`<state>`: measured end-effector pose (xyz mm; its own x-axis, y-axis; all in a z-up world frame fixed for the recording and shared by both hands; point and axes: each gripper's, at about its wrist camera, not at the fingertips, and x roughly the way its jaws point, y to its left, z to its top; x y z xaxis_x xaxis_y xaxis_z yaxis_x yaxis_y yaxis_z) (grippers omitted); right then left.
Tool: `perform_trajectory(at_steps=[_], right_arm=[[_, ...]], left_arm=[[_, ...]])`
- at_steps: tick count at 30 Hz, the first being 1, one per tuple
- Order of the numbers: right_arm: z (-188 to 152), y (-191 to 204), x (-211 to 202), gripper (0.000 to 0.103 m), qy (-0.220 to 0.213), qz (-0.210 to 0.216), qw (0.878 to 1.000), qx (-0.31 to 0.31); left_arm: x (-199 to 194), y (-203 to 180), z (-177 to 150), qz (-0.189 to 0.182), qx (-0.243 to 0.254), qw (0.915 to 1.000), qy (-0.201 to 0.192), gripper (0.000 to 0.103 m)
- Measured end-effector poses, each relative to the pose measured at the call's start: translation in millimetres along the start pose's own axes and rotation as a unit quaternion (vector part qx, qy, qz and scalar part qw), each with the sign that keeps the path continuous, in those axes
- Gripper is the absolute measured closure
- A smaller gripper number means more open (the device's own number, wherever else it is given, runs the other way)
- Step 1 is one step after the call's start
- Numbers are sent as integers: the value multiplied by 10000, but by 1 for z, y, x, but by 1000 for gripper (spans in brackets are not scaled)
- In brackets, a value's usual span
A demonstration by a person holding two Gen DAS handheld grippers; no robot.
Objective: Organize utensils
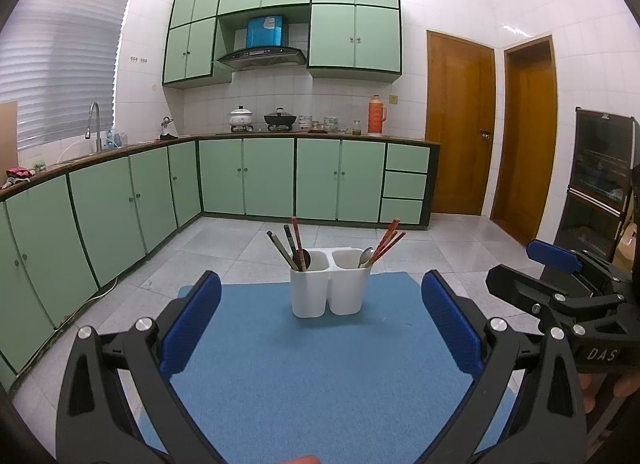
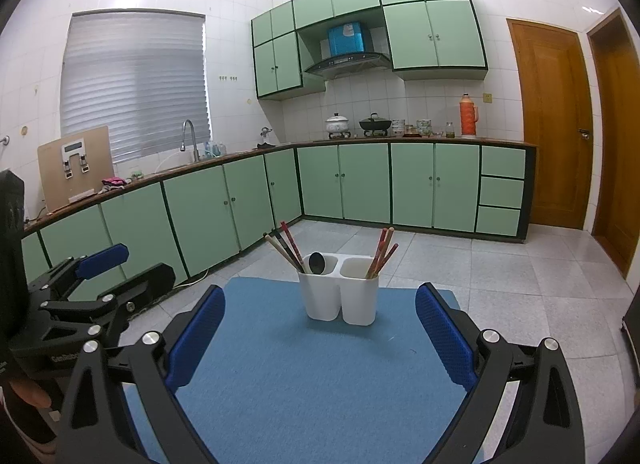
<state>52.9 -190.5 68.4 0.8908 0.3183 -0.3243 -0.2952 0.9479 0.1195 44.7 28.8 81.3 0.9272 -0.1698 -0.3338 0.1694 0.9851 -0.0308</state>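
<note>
- Two grippers, your left gripper [image 1: 320, 324] and right gripper [image 2: 320, 332], hover wide open and empty, squared on the utensil holder [image 1: 326, 288], likely lining up an approach.
- The white holder stands mid-mat on the blue mat [image 1: 304, 364].
- Left compartment: dark chopsticks [image 1: 288, 246], black spoon [image 2: 317, 263].
- Right compartment: red chopsticks [image 1: 386, 242], metal spoon [image 1: 366, 256].

right gripper [image 2: 316, 336] gapes above blue mat [image 2: 304, 384]; white caddy [image 2: 340, 292] holds chopsticks [image 2: 380, 254], perhaps a spoon.
</note>
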Motion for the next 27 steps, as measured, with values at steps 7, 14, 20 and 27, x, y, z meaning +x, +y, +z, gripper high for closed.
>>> perform_trajectory(at_steps=[7, 14, 20, 27], right_arm=[[0, 1, 0, 9, 0, -2, 10000, -2], [0, 1, 0, 9, 1, -3, 10000, 1], [0, 1, 1, 9, -2, 0, 10000, -1], [0, 1, 0, 9, 0, -1, 10000, 0]], left_arm=[[-2, 2, 0, 8, -6, 10000, -8, 6], [-2, 5, 0, 12, -9, 10000, -12, 6], [-2, 5, 0, 13, -11, 10000, -11, 6], [-2, 5, 0, 10, -11, 10000, -11, 6]])
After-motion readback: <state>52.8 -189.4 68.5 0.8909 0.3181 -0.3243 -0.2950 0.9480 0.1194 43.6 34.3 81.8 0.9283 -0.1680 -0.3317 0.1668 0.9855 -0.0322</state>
